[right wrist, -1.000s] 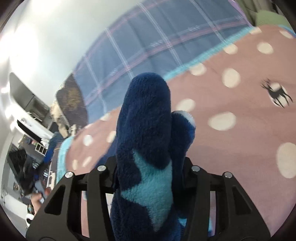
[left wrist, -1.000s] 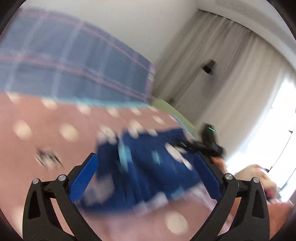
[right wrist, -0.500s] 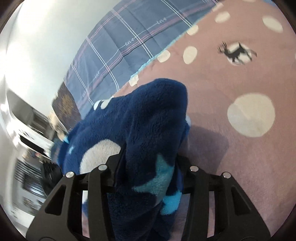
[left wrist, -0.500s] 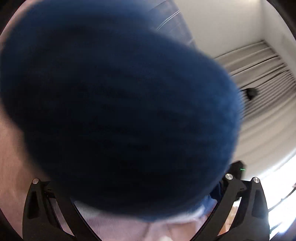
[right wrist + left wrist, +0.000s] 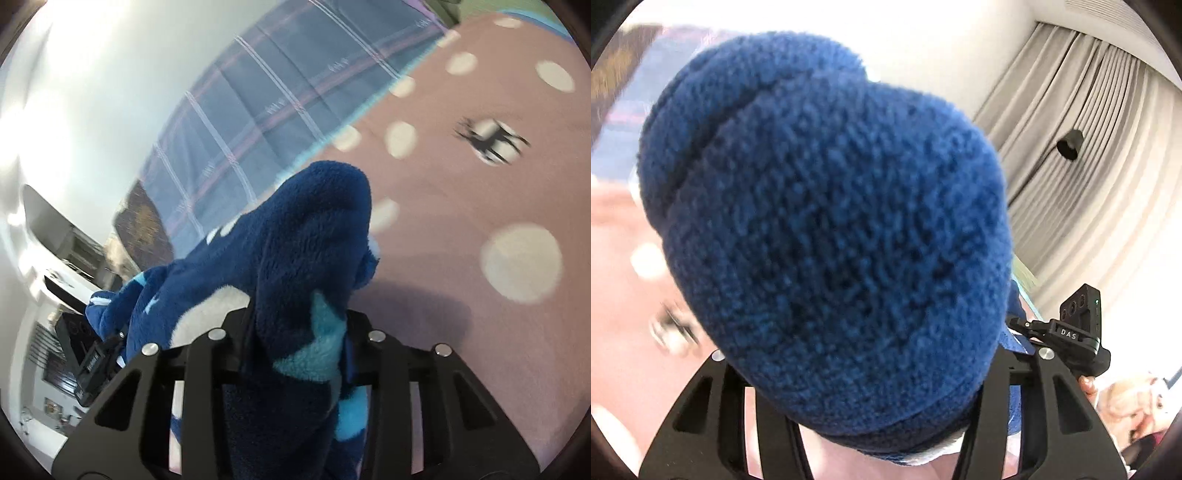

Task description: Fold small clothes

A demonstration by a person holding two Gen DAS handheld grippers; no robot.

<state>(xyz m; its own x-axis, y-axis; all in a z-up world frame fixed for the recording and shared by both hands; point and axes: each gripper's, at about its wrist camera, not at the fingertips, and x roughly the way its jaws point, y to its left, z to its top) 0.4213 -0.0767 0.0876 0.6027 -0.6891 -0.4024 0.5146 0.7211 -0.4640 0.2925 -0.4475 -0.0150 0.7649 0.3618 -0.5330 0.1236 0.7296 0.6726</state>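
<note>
A small dark blue fleece garment (image 5: 306,258) with pale blue and white patches is held up between both grippers above a pink spotted blanket (image 5: 480,206). My right gripper (image 5: 295,332) is shut on one bunched end of it. My left gripper (image 5: 871,391) is shut on another end; the blue fleece (image 5: 827,229) fills most of the left wrist view and hides the fingertips. The right gripper's body (image 5: 1075,336) shows at the right of the left wrist view, and the left gripper's body (image 5: 88,354) at the lower left of the right wrist view.
A blue plaid cover (image 5: 266,110) lies beyond the pink blanket. A white wall and grey curtains (image 5: 1089,166) stand behind the bed. A deer print (image 5: 487,140) marks the blanket. Furniture (image 5: 55,258) stands at the left of the room.
My left gripper went from open near the garment to shut on it, and the fleece now fills its view. My right gripper has kept its hold and the garment stretches between the two.
</note>
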